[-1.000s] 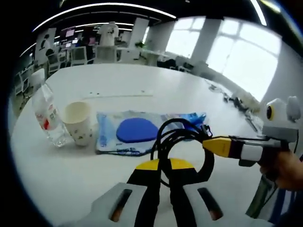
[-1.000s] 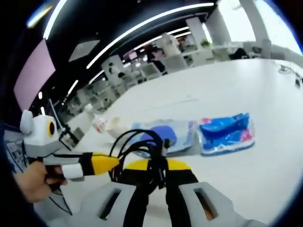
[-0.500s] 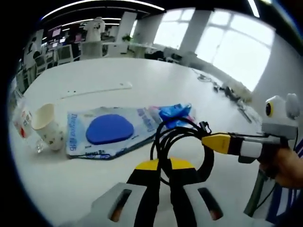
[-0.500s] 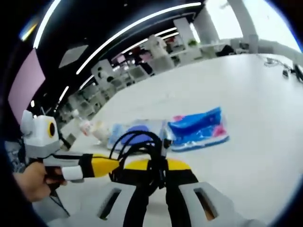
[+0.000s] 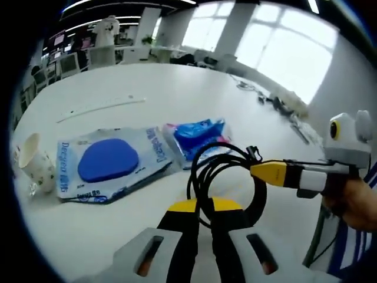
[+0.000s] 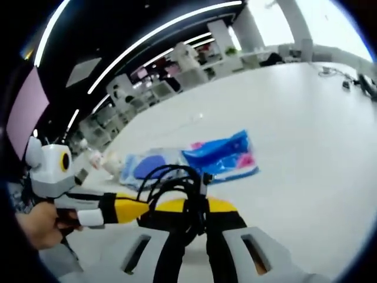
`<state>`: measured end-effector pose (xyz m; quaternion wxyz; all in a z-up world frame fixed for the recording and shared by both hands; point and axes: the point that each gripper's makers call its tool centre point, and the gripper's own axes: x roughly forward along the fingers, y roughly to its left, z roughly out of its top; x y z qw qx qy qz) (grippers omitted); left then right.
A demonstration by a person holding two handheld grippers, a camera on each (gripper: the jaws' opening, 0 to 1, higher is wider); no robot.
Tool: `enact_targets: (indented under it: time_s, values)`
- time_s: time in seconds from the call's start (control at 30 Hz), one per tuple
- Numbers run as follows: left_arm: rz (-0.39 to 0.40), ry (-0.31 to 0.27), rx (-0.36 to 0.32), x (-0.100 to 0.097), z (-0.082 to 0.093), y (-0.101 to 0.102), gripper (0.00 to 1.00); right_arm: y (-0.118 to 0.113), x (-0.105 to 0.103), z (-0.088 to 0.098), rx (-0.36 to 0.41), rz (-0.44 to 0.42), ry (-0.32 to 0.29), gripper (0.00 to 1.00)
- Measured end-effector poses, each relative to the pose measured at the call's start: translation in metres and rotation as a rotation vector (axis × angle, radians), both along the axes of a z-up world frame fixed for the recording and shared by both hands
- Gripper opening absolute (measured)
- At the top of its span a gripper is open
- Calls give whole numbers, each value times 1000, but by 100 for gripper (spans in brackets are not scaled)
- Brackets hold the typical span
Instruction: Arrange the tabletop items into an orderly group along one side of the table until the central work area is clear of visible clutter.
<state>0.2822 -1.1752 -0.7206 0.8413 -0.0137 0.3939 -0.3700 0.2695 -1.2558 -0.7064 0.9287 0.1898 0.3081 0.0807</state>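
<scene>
My left gripper (image 5: pixel 200 227) and right gripper (image 6: pixel 191 221) both clamped on glossy black cable coil (image 5: pixel 221 177), crinkly blue packets (image 5: pixel 109 162) beyond it.

Each gripper has 2 light grey jaws with a dark slot in each and black inner sides under a yellow curved cap. In the left gripper view, the left gripper (image 5: pixel 200 236) looks like that, and the right gripper (image 5: pixel 268 173) has a yellow tip, a white band and a grey handle. A hand (image 5: pixel 353 203) sits by a blue and white striped sleeve (image 5: pixel 359 259).
</scene>
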Motion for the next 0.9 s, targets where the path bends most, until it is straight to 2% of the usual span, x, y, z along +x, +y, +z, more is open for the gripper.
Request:
enact_targets:
  time_s: [0.4, 0.9]
  values:
    - [-9, 36, 27, -4, -16, -11, 6, -12, -3, -18, 9, 2, 44, 8]
    - [49, 56, 78, 3, -26, 13, 6, 11, 8, -33, 20, 65, 75, 8]
